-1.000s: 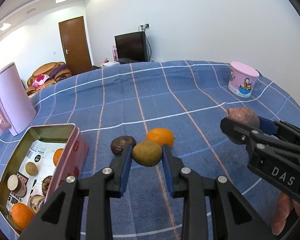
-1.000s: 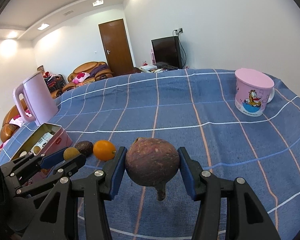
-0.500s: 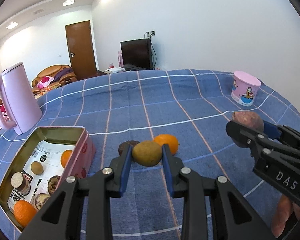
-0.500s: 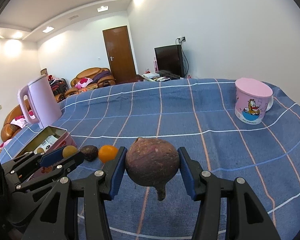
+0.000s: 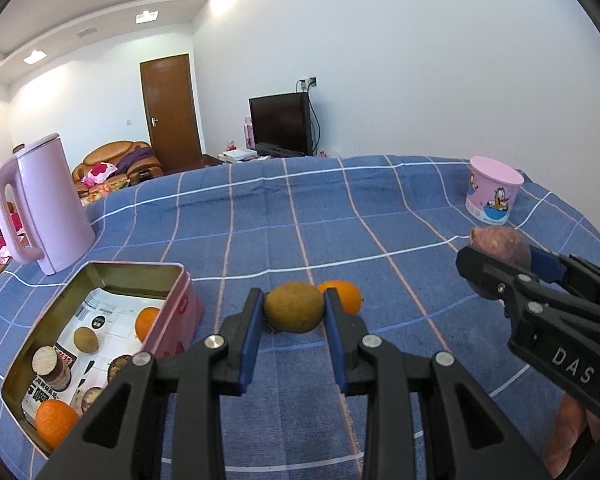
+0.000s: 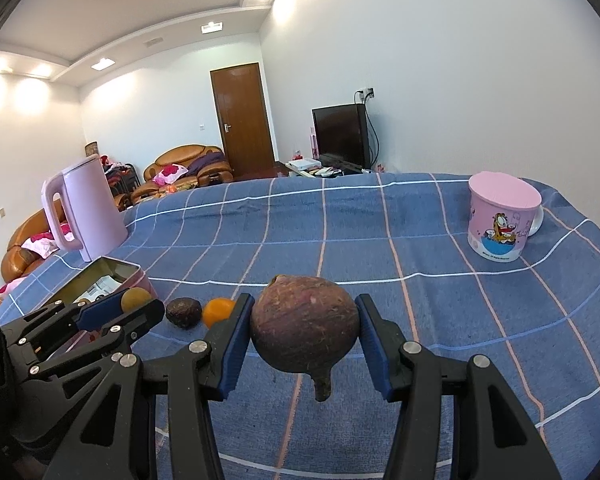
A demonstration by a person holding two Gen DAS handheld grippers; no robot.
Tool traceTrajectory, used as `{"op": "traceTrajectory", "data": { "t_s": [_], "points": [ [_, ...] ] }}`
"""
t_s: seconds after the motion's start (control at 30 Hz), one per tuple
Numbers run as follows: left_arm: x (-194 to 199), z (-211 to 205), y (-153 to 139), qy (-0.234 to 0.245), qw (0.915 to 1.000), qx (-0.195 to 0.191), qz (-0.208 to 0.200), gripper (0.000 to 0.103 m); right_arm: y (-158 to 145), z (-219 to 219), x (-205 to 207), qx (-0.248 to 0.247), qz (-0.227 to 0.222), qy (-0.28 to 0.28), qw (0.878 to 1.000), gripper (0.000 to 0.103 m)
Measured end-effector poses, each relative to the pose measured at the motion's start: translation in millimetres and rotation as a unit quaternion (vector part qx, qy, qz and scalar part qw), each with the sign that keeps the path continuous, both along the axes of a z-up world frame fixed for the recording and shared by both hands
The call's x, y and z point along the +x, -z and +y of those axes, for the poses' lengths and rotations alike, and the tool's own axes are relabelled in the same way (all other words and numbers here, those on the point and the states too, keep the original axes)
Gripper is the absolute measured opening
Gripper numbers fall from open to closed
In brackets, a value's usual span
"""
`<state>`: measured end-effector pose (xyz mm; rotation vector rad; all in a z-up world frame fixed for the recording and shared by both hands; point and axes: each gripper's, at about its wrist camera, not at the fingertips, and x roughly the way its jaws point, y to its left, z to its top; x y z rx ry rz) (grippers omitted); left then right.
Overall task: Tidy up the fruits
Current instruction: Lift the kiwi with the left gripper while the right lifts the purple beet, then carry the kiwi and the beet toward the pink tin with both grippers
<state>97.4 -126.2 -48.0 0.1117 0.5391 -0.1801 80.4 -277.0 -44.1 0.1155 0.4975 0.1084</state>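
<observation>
Left gripper clamps a greenish-brown fruit, hiding the dark fruit and part of the orange behind. Right gripper clamps a purple root. Open tin at near left, partly cut off.

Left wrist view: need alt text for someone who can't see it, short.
The left gripper is shut on a greenish-brown round fruit above a blue checked tablecloth, an orange just behind it. An open pink tin holding fruit sits lower left. At right, the right gripper holds a purple-brown root vegetable.
</observation>
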Motion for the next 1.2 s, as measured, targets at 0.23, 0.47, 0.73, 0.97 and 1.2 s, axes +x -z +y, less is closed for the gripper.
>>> {"op": "traceTrajectory", "data": {
  "t_s": [0.23, 0.47, 0.73, 0.97, 1.2],
  "points": [
    [-4, 2, -2, -0.003, 0.9999, -0.001, -0.01, 0.032, -3, 1, -5, 0.0, -0.013, 0.0, 1.0, 0.053],
    [-10, 2, -4, -0.007, 0.9996, -0.001, -0.027, 0.032, -5, 2, -10, -0.001, -0.026, -0.001, 1.0, 0.053],
    [-13, 4, -7, -0.01, 0.9991, -0.002, -0.041, 0.032, -8, 5, -16, -0.008, -0.042, -0.002, 0.999, 0.053],
    [-17, 4, -9, -0.013, 0.9984, -0.003, -0.055, 0.032, -11, 11, -24, -0.022, -0.064, -0.005, 0.998, 0.053],
    [-23, 4, -12, -0.016, 0.9973, 0.0, -0.072, 0.032, -13, 12, -28, -0.024, -0.077, -0.007, 0.997, 0.053]
  ]
}}
